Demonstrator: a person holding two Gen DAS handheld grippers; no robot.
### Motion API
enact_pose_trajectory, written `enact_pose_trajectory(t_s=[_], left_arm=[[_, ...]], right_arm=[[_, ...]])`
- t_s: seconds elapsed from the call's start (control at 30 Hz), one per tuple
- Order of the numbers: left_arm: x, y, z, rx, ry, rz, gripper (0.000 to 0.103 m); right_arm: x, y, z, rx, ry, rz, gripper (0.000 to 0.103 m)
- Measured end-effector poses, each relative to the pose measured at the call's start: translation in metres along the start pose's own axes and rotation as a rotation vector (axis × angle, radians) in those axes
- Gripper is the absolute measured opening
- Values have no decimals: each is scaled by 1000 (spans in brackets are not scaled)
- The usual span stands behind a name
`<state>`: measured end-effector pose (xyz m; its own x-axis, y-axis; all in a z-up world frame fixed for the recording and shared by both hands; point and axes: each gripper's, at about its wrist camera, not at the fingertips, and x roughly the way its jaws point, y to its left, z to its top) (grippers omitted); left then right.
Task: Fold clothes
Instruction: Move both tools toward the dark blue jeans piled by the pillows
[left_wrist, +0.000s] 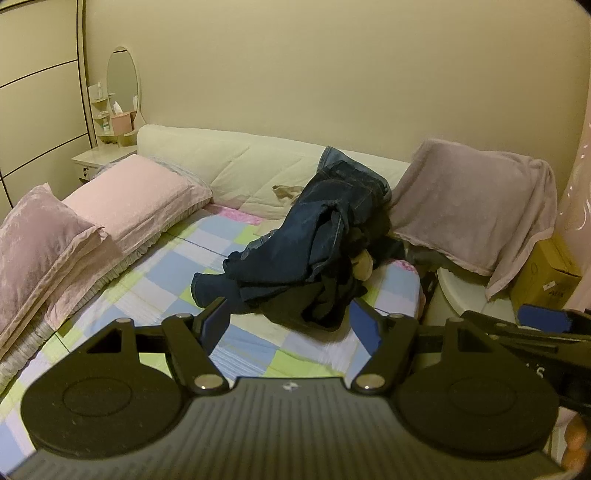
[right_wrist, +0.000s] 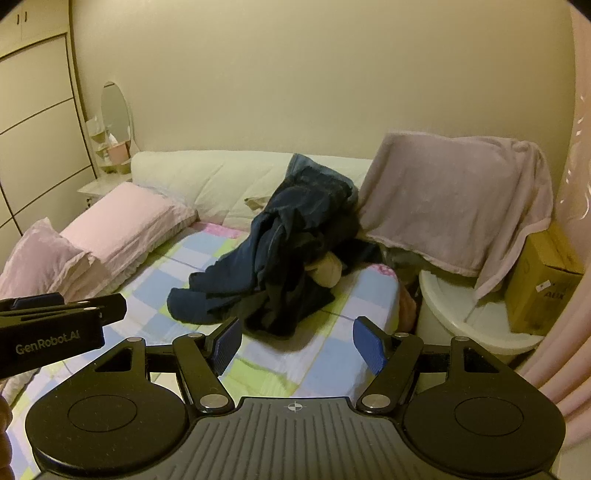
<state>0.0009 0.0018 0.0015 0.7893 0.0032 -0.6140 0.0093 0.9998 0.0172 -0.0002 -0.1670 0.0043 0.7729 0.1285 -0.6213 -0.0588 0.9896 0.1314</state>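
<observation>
While both grippers hang above the near part of a bed (left_wrist: 155, 280), its checked quilt of blue, green and lilac squares fills the lower scene, backed by a cream padded headboard (left_wrist: 221, 166). Two pink pillows (left_wrist: 122, 203) lie at the left, and a mauve blanket (left_wrist: 476, 203) drapes over something at the right, probably as a cover. Near the bed's right edge a crumpled heap of dark clothes (left_wrist: 306, 251) sprawls unfolded, blue jeans (right_wrist: 314, 192) leaning against the headboard on top. The left gripper (left_wrist: 293, 325) and right gripper (right_wrist: 295, 339) both point toward the heap, jaws spread wide and holding nothing, apparently poised to reach it.
</observation>
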Motion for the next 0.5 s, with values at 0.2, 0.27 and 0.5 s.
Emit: enact_pose_trajectory(t_s=[0.2,0.27,0.5], left_arm=[[-1,9,9,-3,-4,0,68],[-2,13,12,-4,-5,0,68],[1,21,20,-5,-8,-3,68]], right_arm=[[0,6,7,3,-21,3,70],[0,8,9,4,-28,3,70],[2,17,19,1,-23,1,70]])
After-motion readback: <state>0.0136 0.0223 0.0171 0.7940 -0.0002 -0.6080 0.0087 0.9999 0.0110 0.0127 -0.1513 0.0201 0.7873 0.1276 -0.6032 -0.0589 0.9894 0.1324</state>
